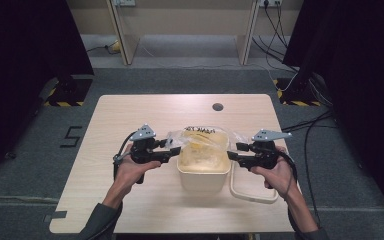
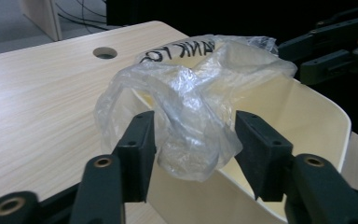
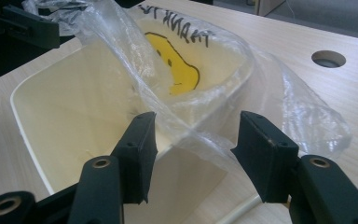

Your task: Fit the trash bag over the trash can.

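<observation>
Crinkled clear plastic bag [image 1: 202, 136] draped in smooth cream rectangular bin [image 1: 203, 175], wood-grain table [image 1: 130, 115].

One cream bin [image 1: 203, 172], one clear plastic bag [image 1: 200, 136], one lid [image 1: 252, 190], two tools.

Bag lettering [image 3: 177, 24] partly hidden by folds; bin [image 3: 74, 107] floor veiled by plastic.

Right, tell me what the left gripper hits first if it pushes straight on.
Likely the bunched clear plastic bag already between the left gripper's open jaws, then the cream bin's rim; depth is uncertain.
</observation>
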Tool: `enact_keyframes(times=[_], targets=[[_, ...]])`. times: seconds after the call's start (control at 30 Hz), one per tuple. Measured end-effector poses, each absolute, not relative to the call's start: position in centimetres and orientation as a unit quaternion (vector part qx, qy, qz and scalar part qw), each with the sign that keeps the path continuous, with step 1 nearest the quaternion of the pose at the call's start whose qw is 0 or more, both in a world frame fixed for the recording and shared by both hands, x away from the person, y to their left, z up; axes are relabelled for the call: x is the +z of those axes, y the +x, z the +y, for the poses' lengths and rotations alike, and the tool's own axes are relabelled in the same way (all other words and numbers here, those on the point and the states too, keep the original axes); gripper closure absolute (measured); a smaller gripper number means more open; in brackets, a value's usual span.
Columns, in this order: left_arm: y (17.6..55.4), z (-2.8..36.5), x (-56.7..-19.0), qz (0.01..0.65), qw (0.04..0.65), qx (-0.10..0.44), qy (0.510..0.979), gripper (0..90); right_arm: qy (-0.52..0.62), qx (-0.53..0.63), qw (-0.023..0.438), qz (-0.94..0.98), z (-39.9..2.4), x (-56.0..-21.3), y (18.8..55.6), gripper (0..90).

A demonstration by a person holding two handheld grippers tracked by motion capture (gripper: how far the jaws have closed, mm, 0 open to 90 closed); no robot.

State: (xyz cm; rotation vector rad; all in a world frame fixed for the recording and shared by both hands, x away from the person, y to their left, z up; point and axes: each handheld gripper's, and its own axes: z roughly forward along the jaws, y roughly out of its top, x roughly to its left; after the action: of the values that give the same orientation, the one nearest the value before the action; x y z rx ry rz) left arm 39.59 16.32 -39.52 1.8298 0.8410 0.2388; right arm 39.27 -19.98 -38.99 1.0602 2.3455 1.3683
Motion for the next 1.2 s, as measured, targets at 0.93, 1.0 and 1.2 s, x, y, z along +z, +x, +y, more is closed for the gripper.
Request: enact_keyframes(times=[0.93,1.0,1.2], targets=[[37.4,17.1,-39.7,0.318,0.561,0.073,0.761,81.3,0.319,0.449,0.137,0.823,-21.2,-39.6,38.5,81.2],[37.4,17.1,-39.7,0.316,0.559,0.074,0.763,81.1,0.32,0.451,0.154,0.819,-21.1,-39.3,38.4,72.4],[37.6,16.8,-39.5,0.312,0.559,0.076,0.765,80.8,0.357,0.472,0.169,0.788,-21.1,-37.3,38.8,50.8]])
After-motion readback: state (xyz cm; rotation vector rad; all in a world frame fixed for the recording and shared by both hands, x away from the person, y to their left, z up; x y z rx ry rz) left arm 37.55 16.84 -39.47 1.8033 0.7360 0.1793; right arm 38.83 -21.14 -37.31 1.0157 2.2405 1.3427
